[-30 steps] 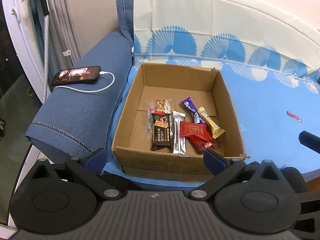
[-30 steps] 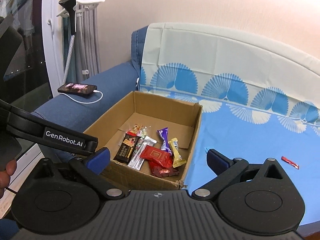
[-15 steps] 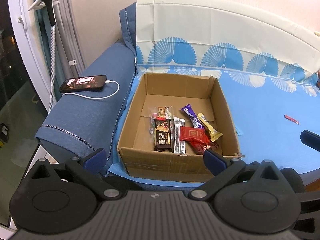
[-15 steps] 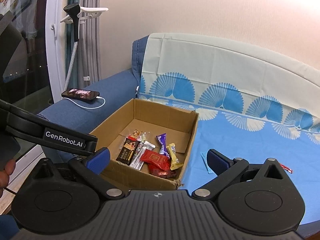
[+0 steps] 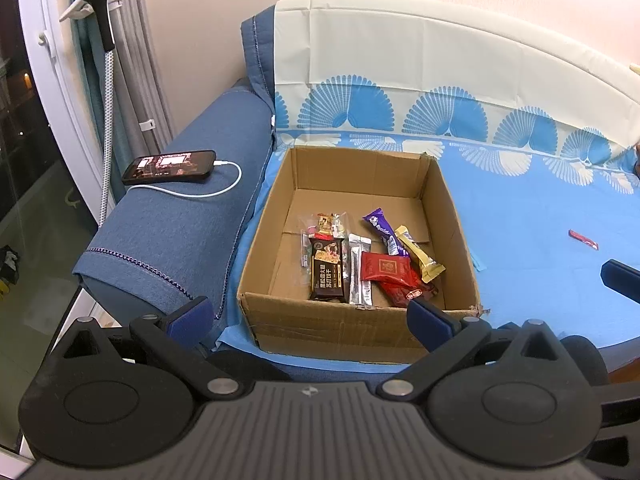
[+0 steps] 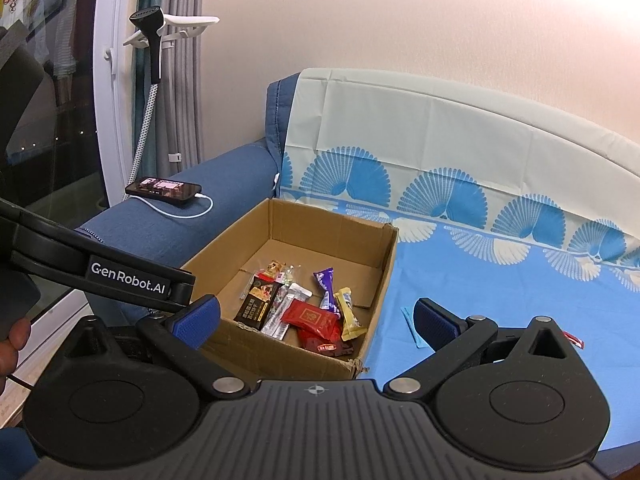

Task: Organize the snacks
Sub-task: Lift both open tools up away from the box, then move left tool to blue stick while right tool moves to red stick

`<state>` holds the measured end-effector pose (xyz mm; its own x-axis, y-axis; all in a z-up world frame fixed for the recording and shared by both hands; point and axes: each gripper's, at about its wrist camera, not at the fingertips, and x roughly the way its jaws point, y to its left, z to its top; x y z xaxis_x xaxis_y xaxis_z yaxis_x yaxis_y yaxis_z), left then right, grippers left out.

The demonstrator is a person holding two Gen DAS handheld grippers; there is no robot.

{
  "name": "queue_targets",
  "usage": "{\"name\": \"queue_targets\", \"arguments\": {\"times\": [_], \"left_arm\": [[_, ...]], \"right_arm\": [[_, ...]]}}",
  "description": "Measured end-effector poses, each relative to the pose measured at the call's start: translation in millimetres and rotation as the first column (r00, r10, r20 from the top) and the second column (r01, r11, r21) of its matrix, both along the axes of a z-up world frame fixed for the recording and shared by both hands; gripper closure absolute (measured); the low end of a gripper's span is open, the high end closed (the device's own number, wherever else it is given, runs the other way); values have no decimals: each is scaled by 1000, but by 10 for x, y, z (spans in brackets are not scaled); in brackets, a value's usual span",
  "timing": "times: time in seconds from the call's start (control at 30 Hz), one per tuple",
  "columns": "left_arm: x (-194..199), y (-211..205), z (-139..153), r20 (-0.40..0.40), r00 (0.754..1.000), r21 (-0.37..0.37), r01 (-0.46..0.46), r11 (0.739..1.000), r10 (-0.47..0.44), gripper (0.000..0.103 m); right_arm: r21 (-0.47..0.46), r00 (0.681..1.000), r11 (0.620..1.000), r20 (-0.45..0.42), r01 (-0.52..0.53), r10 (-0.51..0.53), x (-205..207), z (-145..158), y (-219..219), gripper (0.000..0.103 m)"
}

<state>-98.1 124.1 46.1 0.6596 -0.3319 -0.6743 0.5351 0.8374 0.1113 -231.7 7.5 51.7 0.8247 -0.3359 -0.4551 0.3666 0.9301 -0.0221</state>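
Note:
An open cardboard box (image 5: 452,216) (image 6: 376,280) stands on the blue sofa cover. Inside lie several snacks: a dark bar (image 5: 328,274) (image 6: 258,306), a silver stick (image 5: 359,270), a red packet (image 5: 386,268) (image 6: 312,318), a purple bar (image 5: 380,228) (image 6: 326,284) and a gold bar (image 5: 418,252) (image 6: 348,314). One small red snack (image 5: 583,239) (image 6: 573,339) lies loose on the cover to the right of the box. My left gripper (image 5: 308,316) is open and empty, held back from the box's near wall. My right gripper (image 6: 316,318) is open and empty, near the box's right front corner.
A phone (image 5: 170,166) (image 6: 164,189) on a white charging cable lies on the blue armrest left of the box. A garment steamer on a stand (image 5: 102,32) (image 6: 152,36) and curtains stand at the far left by a window. A blue paper scrap (image 6: 414,328) lies beside the box.
Both grippers have pulled back and risen, so the box looks smaller and more of the sofa back and wall shows. The snacks have not moved. Both grippers stay open.

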Motion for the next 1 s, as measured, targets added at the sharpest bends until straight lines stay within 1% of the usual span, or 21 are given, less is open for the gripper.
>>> {"name": "queue_targets", "arguments": {"times": [0.27,0.43,0.57,0.67,0.73,0.8,0.9,1.0], "left_arm": [[2,-135,-33,-5,1000,33,9,999,-9,0],[4,-337,-72,-19,999,61,42,997,-41,0],[8,-628,-103,-43,995,75,89,993,-86,0],[-36,-948,-135,-53,986,95,160,983,-155,0],[-79,-1177,-168,-66,977,100,207,973,-201,0],[-106,-1427,-216,-100,965,98,251,963,-242,0],[-102,-1854,-326,-190,941,73,299,951,-281,0],[-41,-2284,-473,-286,912,27,315,949,-295,0]], "right_arm": [[43,1000,999,-2,8,-8,-21,-45,-125,0],[91,999,995,1,35,-35,-64,-113,-306,0],[118,995,989,13,94,-96,-155,-168,-547,0],[107,984,979,12,173,-175,-277,-223,-789,0],[101,971,967,7,236,-238,-386,-275,-998,0],[115,952,945,-4,305,-306,-511,-341,-1240,0],[130,911,903,-26,410,-411,-699,-471,-1611,0],[154,867,854,-49,497,-496,-863,-605,-2002,0]]}}
